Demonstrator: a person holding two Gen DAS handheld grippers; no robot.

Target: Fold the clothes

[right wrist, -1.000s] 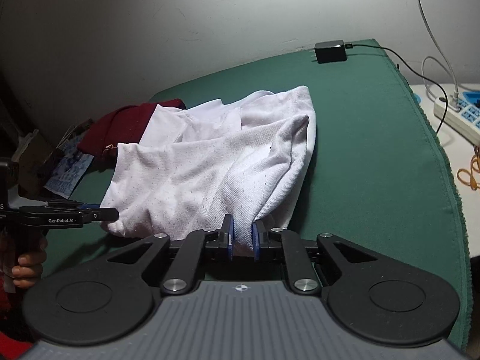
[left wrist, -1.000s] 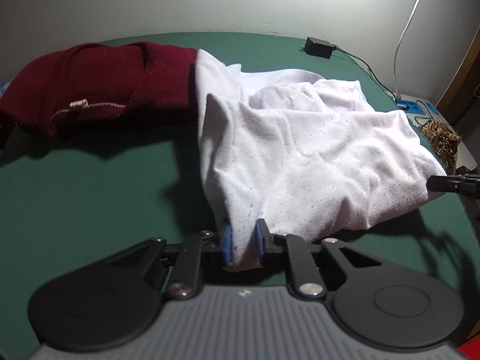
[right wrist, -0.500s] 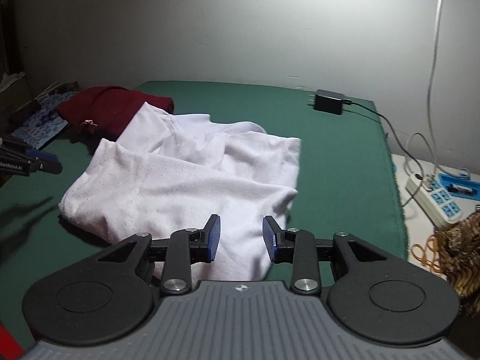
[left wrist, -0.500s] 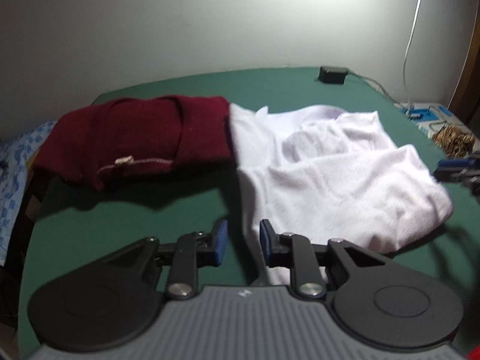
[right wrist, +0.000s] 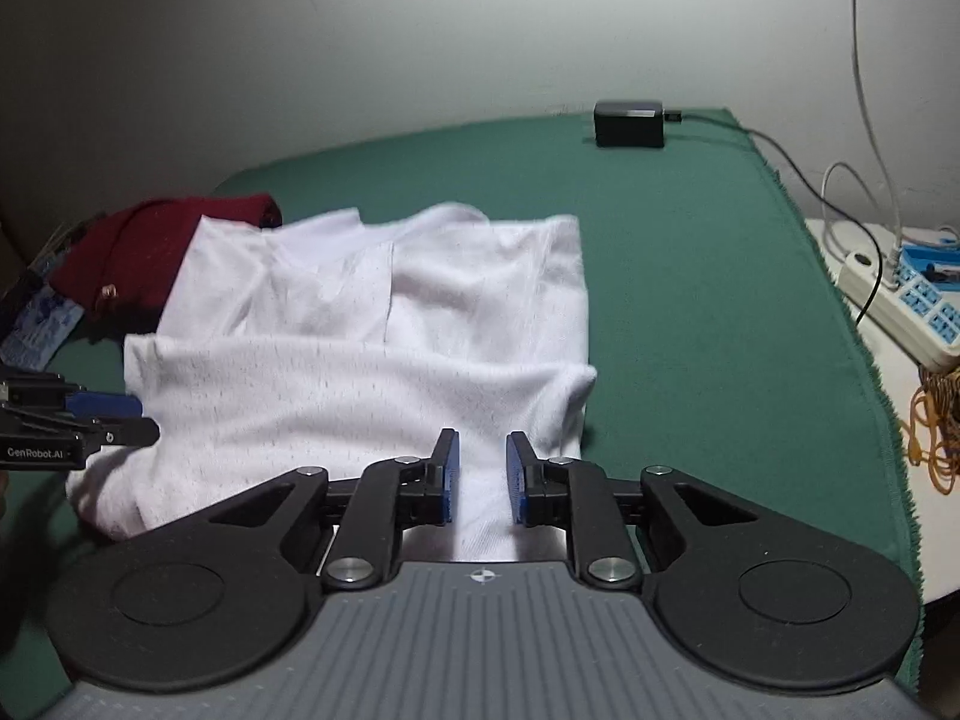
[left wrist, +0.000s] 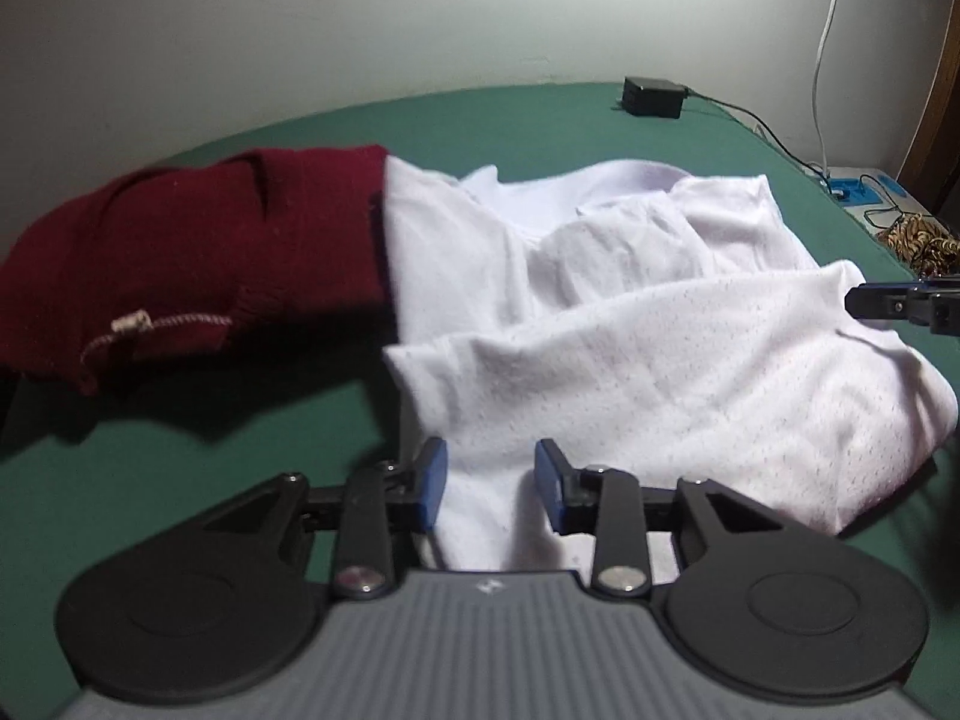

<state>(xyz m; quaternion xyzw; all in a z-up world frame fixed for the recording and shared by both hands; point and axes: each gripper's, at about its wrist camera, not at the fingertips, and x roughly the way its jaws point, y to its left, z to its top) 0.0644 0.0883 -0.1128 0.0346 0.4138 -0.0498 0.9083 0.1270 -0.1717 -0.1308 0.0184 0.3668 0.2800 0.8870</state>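
Note:
A white garment point(left wrist: 630, 324) lies folded over on itself on the green table point(left wrist: 180, 468); it also shows in the right wrist view point(right wrist: 372, 348). My left gripper point(left wrist: 489, 483) is open over its near left edge, with cloth between the blue pads but not pinched. My right gripper point(right wrist: 482, 477) is open over the near right edge of the garment. Each gripper shows at the edge of the other's view: the right gripper point(left wrist: 900, 303) and the left gripper point(right wrist: 72, 420).
A dark red knitted garment point(left wrist: 180, 252) lies bunched at the table's left, touching the white one. A black power adapter point(right wrist: 629, 123) with cable sits at the back. A power strip point(right wrist: 900, 306) and cords lie on a surface to the right.
Both grippers were shut on the white garment's near edge a second ago; they opened, let it drop flat and now hover low over its near edge.

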